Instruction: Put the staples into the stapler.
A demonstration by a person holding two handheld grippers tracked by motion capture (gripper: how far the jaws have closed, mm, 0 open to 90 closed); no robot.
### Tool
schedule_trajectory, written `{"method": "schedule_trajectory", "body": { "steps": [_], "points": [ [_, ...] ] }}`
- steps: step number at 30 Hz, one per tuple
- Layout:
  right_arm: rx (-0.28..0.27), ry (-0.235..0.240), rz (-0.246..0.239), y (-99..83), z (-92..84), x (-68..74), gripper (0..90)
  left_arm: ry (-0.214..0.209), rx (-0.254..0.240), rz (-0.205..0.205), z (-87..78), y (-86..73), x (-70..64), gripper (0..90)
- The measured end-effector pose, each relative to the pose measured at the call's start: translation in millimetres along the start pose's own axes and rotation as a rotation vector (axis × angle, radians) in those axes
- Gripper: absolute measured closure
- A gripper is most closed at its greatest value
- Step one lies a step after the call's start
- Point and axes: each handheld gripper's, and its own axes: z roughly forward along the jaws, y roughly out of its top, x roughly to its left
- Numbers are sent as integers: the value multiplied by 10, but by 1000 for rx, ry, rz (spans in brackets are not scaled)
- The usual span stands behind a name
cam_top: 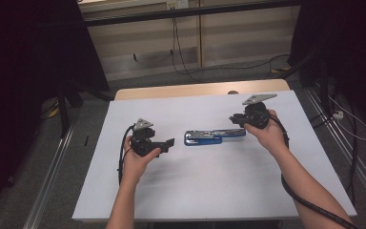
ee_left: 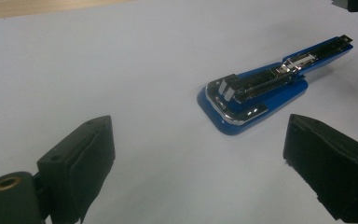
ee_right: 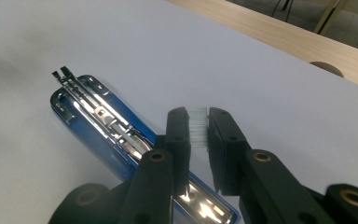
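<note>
A blue stapler (cam_top: 213, 136) lay opened out flat near the middle of the white table (cam_top: 209, 191), its base and its metal staple channel stretched in one line running left to right in the high view. In the left gripper view the stapler (ee_left: 261, 91) showed its chrome-edged blue base nearest the camera and the long magazine pointing away toward the upper right.

The left claw (cam_top: 169, 143), held in the person's left hand (cam_top: 138, 157), sat just left of the stapler without touching it. Its jaws were spread wide, with bare table between them in the left gripper view (ee_left: 198, 172).

The right claw (cam_top: 236, 119), held in the person's right hand (cam_top: 267, 131), stood at the right end of the stapler, just above it. In the right gripper view its jaws were drawn close together, pinching a strip of staples (ee_right: 198, 128), a small silvery ridged bar standing between the pads. The open stapler (ee_right: 107, 123) lay on the table beneath and beyond those jaws, its staple channel exposed and gleaming. A wooden table edge (ee_right: 279, 35) ran past the far side of the white surface.
</note>
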Motion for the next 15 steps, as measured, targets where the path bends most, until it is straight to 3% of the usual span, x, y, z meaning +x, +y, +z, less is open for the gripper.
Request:
{"method": "schedule_trajectory", "body": {
  "steps": [15],
  "points": [
    [49,130,-84,126,97,91,790,-1,11,0,18,-20,20,91]
  ]
}}
